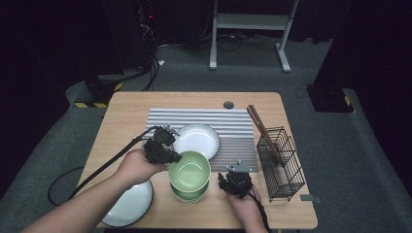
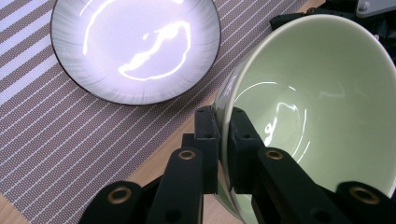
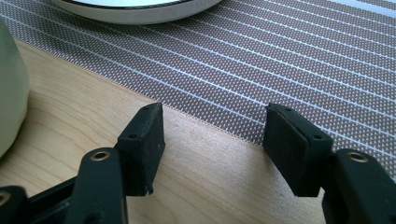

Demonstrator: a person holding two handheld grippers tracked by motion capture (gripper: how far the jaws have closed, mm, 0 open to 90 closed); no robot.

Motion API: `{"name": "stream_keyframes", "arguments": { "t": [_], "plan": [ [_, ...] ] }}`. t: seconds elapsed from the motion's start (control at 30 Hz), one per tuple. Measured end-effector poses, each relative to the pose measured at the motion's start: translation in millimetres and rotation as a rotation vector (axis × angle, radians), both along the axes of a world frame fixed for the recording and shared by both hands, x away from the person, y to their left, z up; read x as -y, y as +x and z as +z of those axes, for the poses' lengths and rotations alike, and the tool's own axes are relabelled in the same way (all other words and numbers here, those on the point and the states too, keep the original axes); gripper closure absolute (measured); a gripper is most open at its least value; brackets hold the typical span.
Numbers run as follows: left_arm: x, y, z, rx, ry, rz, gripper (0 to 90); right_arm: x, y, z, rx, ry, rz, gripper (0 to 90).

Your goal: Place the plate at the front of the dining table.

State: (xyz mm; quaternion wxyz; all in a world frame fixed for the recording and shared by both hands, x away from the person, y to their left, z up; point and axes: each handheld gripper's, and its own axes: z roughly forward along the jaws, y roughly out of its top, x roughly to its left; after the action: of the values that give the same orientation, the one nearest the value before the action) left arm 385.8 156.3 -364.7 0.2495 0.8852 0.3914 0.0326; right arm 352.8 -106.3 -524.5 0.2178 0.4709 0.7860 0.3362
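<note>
My left gripper is shut on the left rim of a pale green bowl. The bowl sits tilted over a second green bowl near the table's front. In the left gripper view one pad is inside the green bowl and one outside, and my left gripper pinches the wall. My right gripper rests to the right of the bowls, by the mat's front edge. In the right gripper view my right gripper is open over bare wood, nothing between its jaws, the green bowl at its left.
A grey-rimmed white plate lies on the striped placemat, just behind the bowls. A second plate sits at the front left under the left forearm. A black wire basket with chopsticks stands at the right edge.
</note>
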Motion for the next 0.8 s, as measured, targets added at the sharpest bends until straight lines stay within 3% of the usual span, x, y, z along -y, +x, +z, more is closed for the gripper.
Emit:
{"name": "stream_keyframes", "arguments": {
  "t": [0.8],
  "plan": [
    [-7.0, 10.0, 0.1, 0.011, -0.064, 0.046, 84.2, 0.2, -0.6, 0.0, 0.005, -0.004, -0.003, 38.9]
  ]
}}
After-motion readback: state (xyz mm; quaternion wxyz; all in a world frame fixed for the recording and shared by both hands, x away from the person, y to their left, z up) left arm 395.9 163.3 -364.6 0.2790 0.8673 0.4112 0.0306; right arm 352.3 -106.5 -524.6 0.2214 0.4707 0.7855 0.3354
